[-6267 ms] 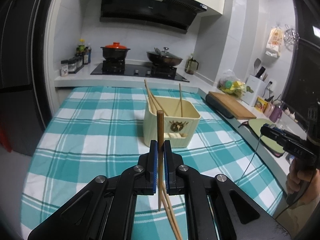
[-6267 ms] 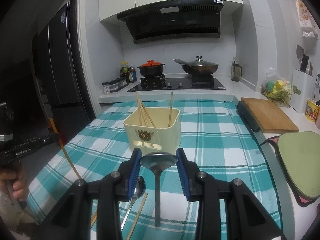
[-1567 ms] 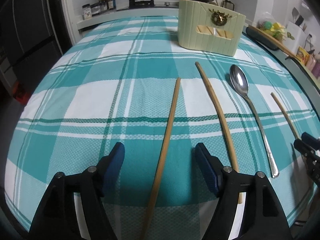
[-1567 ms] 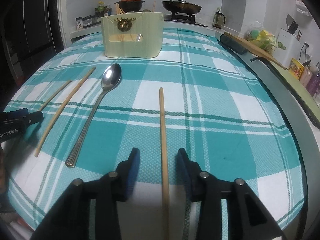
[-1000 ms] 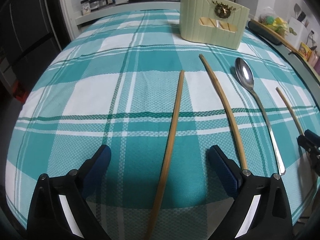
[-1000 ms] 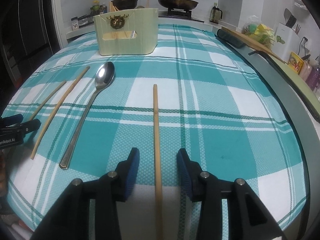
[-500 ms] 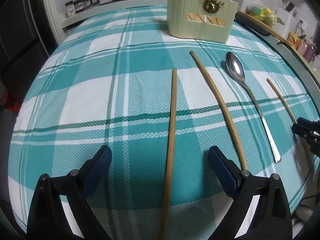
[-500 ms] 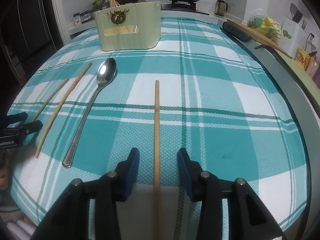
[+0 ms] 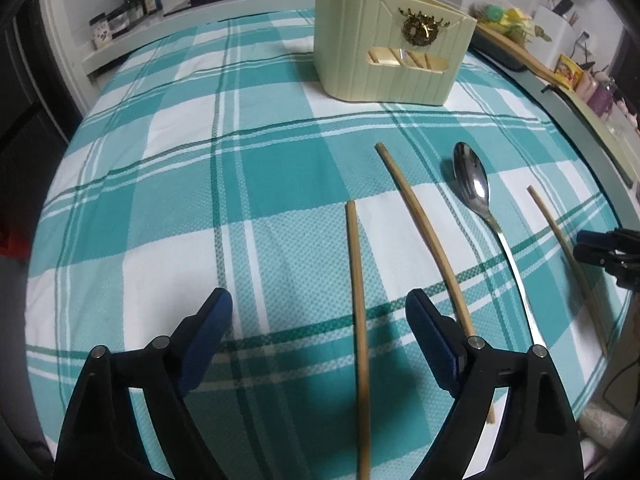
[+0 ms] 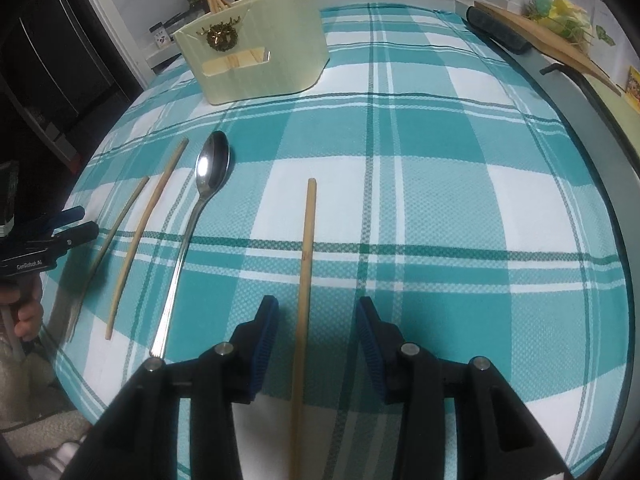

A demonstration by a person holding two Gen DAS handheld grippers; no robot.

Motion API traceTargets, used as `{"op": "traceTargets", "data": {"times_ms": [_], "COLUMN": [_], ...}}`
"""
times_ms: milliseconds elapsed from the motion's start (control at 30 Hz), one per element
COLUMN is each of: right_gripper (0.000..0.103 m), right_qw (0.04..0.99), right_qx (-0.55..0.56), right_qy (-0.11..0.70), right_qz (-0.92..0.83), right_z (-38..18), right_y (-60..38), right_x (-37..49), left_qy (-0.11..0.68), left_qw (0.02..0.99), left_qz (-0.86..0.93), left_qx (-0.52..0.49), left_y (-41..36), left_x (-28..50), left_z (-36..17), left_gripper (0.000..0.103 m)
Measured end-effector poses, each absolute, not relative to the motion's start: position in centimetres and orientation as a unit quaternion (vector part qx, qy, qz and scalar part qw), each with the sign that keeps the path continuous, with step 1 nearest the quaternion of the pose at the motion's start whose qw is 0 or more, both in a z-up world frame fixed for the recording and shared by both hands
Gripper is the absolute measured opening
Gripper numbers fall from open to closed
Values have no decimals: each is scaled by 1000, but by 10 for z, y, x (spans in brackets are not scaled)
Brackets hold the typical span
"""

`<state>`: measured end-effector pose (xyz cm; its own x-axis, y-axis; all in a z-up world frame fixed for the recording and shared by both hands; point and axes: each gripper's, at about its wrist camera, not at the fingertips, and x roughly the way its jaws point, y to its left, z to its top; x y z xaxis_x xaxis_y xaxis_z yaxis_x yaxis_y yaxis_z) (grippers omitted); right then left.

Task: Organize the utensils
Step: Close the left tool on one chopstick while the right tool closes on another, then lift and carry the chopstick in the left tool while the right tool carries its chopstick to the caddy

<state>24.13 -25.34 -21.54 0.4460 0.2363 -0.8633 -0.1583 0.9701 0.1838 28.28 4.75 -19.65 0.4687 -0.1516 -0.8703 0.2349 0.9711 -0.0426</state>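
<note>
On the teal checked tablecloth (image 9: 168, 208) lie three wooden chopsticks and a steel spoon (image 9: 476, 188). My left gripper (image 9: 318, 316) hangs over the leftmost chopstick (image 9: 354, 280); its jaws are closing, with the stick between them and untouched. A second chopstick (image 9: 424, 224) lies just to the right. My right gripper (image 10: 318, 316) stands open around the third chopstick (image 10: 307, 236), pads apart from it; the spoon (image 10: 208, 172) lies to its left. The cream utensil holder (image 9: 392, 64) (image 10: 256, 52), with chopsticks inside, stands at the far side.
The right gripper (image 9: 600, 248) shows at the left wrist view's right edge, the left gripper (image 10: 52, 236) and a hand at the other view's left edge. A cutting board (image 10: 552, 36) lies on the counter to the right; a stove with pots stands behind.
The left jaws have narrowed around the chopstick. Both grippers have drawn back and up a little, so the utensils sit lower in each view. The utensils have not moved.
</note>
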Motion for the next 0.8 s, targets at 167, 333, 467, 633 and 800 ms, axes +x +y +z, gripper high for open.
{"op": "traceTargets", "data": {"times_ms": [167, 333, 467, 633, 800], "right_gripper": [41, 39, 27, 7, 7], "right_qw": [847, 843, 840, 839, 850], "right_qx": [12, -15, -48, -41, 1], "right_qy": [518, 524, 526, 530, 511], "right_qz": [121, 123, 124, 115, 126], "right_z": [-218, -222, -222, -221, -213], "right_y": [-243, -229, -213, -212, -221], "right_x": [267, 294, 312, 327, 326], "left_qy": [519, 523, 524, 519, 500], "left_qw": [843, 840, 839, 840, 855], "left_qz": [-121, -123, -124, -141, -131], "left_qx": [66, 74, 75, 70, 38], "left_y": [33, 25, 19, 9, 19], "left_x": [296, 307, 318, 321, 317], "left_z": [-210, -213, -211, -208, -197], "left_gripper": [81, 77, 60, 5, 4]}}
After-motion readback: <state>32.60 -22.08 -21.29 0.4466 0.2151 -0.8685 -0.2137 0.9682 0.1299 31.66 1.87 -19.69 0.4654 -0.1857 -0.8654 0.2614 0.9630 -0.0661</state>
